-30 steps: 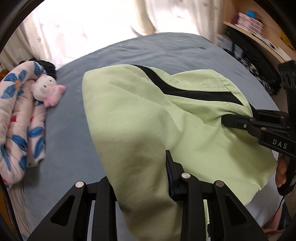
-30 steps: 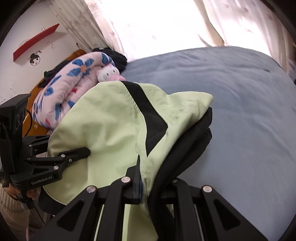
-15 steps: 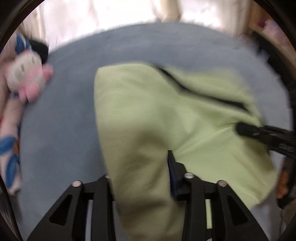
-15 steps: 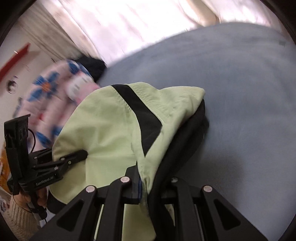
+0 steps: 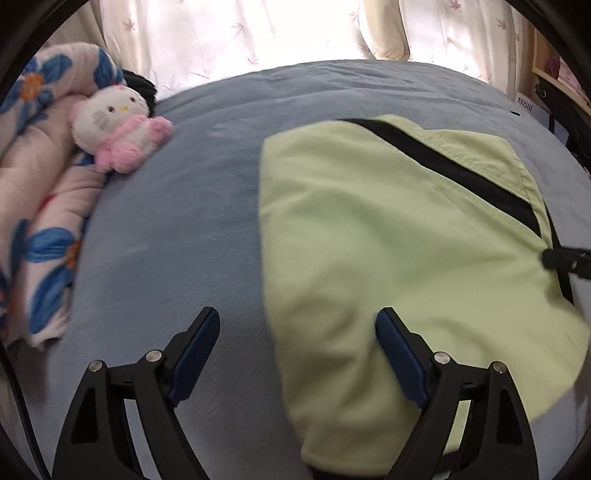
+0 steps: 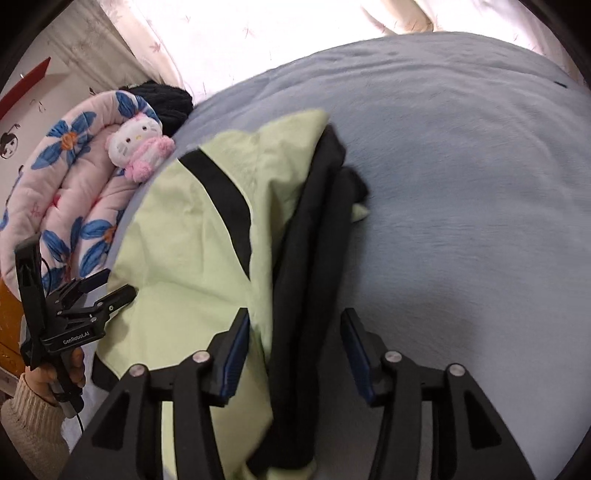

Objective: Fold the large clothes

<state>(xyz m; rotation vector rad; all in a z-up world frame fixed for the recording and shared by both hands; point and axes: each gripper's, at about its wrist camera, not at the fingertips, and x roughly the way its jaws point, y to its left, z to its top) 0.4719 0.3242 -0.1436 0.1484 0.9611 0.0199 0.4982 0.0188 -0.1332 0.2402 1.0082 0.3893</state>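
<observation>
Left wrist view — folded green garment [image 5: 388, 266] lies flat on the blue bed [image 5: 184, 240], released.
Its long axis runs from the grippers toward the curtains [image 5: 258, 33], black stripe at the far end. Left gripper [image 5: 297, 332] and right gripper [image 6: 293, 332] have just been opening, jaws wide — fabric edges between them, not pinched. Beside the garment, a plush toy [image 5: 118, 129] rests on a floral quilt [image 5: 33, 192].

I see the jacket [image 5: 388, 236], pale green with a black diagonal stripe and black lining, lying folded into a thick bundle on the blue bed [image 5: 192, 229].
</observation>
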